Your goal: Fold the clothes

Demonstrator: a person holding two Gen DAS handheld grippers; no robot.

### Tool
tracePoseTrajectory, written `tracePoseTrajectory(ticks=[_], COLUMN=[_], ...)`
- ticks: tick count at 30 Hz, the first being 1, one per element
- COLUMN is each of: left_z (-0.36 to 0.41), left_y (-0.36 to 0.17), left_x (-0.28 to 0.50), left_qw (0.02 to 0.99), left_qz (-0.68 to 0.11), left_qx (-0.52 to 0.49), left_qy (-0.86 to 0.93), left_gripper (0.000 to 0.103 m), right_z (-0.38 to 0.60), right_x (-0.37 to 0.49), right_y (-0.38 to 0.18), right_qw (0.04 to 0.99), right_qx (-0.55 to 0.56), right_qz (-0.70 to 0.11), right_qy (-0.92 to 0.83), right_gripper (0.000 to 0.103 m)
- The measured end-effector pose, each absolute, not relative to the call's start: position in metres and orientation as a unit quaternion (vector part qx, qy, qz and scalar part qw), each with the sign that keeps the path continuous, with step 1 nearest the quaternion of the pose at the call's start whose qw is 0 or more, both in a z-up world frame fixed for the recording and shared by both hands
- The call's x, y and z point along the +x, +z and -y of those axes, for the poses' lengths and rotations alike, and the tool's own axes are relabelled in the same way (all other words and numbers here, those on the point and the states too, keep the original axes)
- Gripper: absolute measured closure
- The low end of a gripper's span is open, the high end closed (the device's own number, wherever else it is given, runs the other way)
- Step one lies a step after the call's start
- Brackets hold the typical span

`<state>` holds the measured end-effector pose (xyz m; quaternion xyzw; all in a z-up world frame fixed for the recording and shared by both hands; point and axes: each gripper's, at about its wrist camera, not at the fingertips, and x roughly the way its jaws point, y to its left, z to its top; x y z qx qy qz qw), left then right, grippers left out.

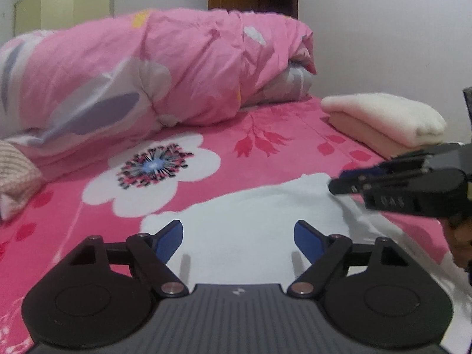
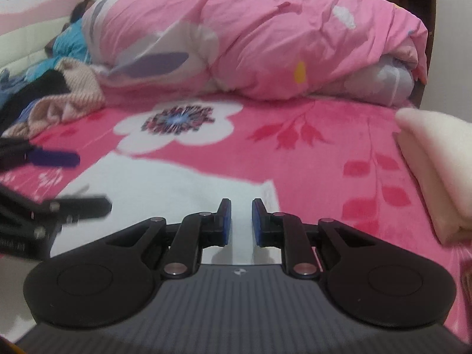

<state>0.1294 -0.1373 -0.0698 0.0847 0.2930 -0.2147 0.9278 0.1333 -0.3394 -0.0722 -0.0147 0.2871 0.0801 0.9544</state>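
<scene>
A white garment (image 1: 250, 221) lies flat on the pink flowered bed sheet (image 1: 265, 135); it also shows in the right wrist view (image 2: 165, 185). My left gripper (image 1: 238, 237) is open wide and empty, just above the garment's near part. My right gripper (image 2: 241, 221) has its jaws a narrow gap apart with nothing between them, over the garment's right corner. In the left wrist view the right gripper (image 1: 342, 181) comes in from the right above the garment's far right corner. In the right wrist view the left gripper (image 2: 88, 180) shows at the left.
A rolled pink quilt (image 1: 162, 67) lies across the back of the bed. A folded cream garment (image 1: 383, 118) sits at the right, also in the right wrist view (image 2: 436, 162). A pile of beige, black and blue clothes (image 2: 53, 94) lies at the left.
</scene>
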Motion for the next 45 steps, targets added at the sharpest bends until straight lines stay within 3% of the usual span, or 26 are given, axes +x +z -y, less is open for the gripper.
tracePoseTrajectory(ticks=[5, 13, 17, 20, 22, 26, 32, 36, 41, 45], left_z=[0.133, 0.13, 0.121, 0.112, 0.107, 0.098, 0.094, 0.08, 0.046, 0.038], left_y=[-0.088, -0.094, -0.091, -0.086, -0.082, -0.074, -0.071, -0.077, -0.074, -0.073], left_x=[0.147, 0.146, 0.146, 0.143, 0.141, 0.133, 0.105, 0.093, 0.08, 0.079], left_qw=[0.916, 0.916, 0.91, 0.913, 0.915, 0.916, 0.918, 0.916, 0.918, 0.91], left_qz=[-0.329, -0.325, -0.323, -0.318, -0.316, -0.321, -0.326, -0.346, -0.349, -0.361], left_qx=[0.06, 0.054, 0.029, 0.006, -0.005, -0.017, 0.029, 0.035, 0.002, -0.032], left_qy=[-0.222, -0.229, -0.256, -0.256, -0.25, -0.241, -0.224, -0.201, -0.186, -0.204], left_gripper=[0.022, 0.016, 0.006, 0.002, 0.002, 0.002, 0.002, 0.002, 0.001, 0.0], right_z=[0.356, 0.348, 0.371, 0.399, 0.418, 0.439, 0.392, 0.371, 0.4, 0.422], right_x=[0.156, 0.187, 0.198, 0.174, 0.153, 0.111, 0.065, 0.05, 0.018, 0.007], right_y=[-0.094, -0.095, -0.099, -0.095, -0.093, -0.094, -0.082, -0.1, -0.092, -0.09], right_qw=[0.946, 0.942, 0.94, 0.936, 0.928, 0.913, 0.936, 0.936, 0.935, 0.923], right_qx=[0.014, 0.016, 0.097, 0.168, 0.215, 0.278, 0.189, 0.132, 0.196, 0.26], right_qz=[-0.313, -0.315, -0.317, -0.304, -0.298, -0.29, -0.261, -0.294, -0.274, -0.266], right_qy=[0.083, 0.115, 0.075, 0.063, 0.066, 0.076, 0.14, 0.142, 0.109, 0.096], right_gripper=[0.087, 0.087, 0.082, 0.079, 0.071, 0.07, 0.071, 0.071, 0.07, 0.057])
